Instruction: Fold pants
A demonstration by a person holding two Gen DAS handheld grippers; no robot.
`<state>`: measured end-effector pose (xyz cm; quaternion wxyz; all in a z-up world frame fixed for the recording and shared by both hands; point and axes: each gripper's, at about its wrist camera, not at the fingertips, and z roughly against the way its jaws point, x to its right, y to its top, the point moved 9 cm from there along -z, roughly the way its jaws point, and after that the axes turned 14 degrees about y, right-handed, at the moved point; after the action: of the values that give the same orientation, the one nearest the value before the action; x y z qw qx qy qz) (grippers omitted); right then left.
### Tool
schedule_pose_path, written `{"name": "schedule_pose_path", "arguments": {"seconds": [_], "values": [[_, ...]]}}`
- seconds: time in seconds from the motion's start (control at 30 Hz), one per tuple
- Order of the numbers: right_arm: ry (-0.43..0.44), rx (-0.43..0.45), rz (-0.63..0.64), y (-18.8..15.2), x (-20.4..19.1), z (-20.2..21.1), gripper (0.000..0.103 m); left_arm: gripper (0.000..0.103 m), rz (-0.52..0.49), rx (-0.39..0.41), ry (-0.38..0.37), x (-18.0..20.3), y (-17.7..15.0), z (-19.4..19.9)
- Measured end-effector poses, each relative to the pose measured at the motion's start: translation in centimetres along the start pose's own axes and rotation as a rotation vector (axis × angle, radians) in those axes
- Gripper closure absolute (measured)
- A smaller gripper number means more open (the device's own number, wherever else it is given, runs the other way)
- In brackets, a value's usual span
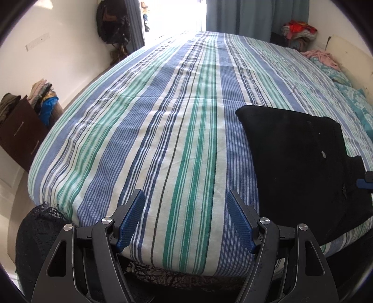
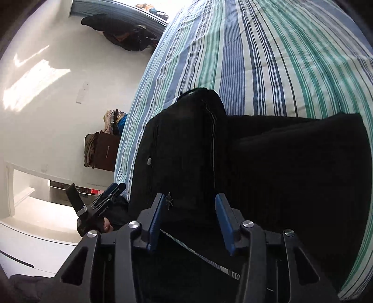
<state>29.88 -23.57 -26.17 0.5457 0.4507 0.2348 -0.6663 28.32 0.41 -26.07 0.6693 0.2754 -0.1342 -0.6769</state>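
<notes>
Black pants (image 1: pixel 303 163) lie folded into a thick stack on the striped bedsheet (image 1: pixel 163 116), at the right near the bed's front edge. A small white button shows on them. My left gripper (image 1: pixel 185 198) is open and empty, held over the bare sheet to the left of the pants. My right gripper (image 2: pixel 190 202) is open, its blue pads (image 2: pixel 156 219) spread just above the near end of the pants (image 2: pixel 256 167), holding nothing. The left gripper also shows in the right wrist view (image 2: pixel 114 188), beside the bed edge. A tip of the right gripper's blue finger (image 1: pixel 364 183) shows at the left wrist view's right edge.
A dark wooden drawer unit (image 1: pixel 21 132) with piled clothes stands left of the bed. Teal pillows (image 1: pixel 349 91) and pink cloth lie at the headboard on the right. Bags hang on the far wall (image 1: pixel 112 21). A black lace garment (image 1: pixel 39 233) hangs at the bed's near left corner.
</notes>
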Motion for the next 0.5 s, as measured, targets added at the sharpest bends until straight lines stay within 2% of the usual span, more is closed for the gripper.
{"name": "schedule_pose_path", "arguments": {"seconds": [0.07, 0.13, 0.23, 0.3, 0.33, 0.43, 0.5], "values": [[0.001, -0.038, -0.010, -0.2, 0.9, -1.0, 0.057, 0.028, 0.009, -0.011, 0.002, -0.1, -0.1, -0.3], [-0.051, -0.056, 0.002, -0.3, 2.0, -1.8, 0.057, 0.028, 0.018, -0.022, 0.002, -0.2, -0.2, -0.5], [0.036, -0.074, -0.029, -0.5, 2.0, -2.3, 0.057, 0.028, 0.020, -0.033, 0.006, -0.3, -0.3, -0.8], [0.139, -0.092, -0.031, -0.6, 1.0, -2.6, 0.057, 0.028, 0.018, -0.035, 0.008, -0.3, -0.4, -0.9], [0.145, -0.106, -0.015, -0.8, 0.2, -1.8, 0.057, 0.028, 0.016, -0.036, 0.008, -0.2, -0.4, -1.0], [0.081, -0.146, -0.016, -0.7, 0.8, -2.2, 0.057, 0.028, 0.010, -0.044, 0.003, 0.1, -0.5, -1.2], [0.101, -0.152, -0.051, -0.5, 1.2, -2.7, 0.057, 0.028, 0.000, -0.041, 0.004, 0.4, -0.5, -1.2]]}}
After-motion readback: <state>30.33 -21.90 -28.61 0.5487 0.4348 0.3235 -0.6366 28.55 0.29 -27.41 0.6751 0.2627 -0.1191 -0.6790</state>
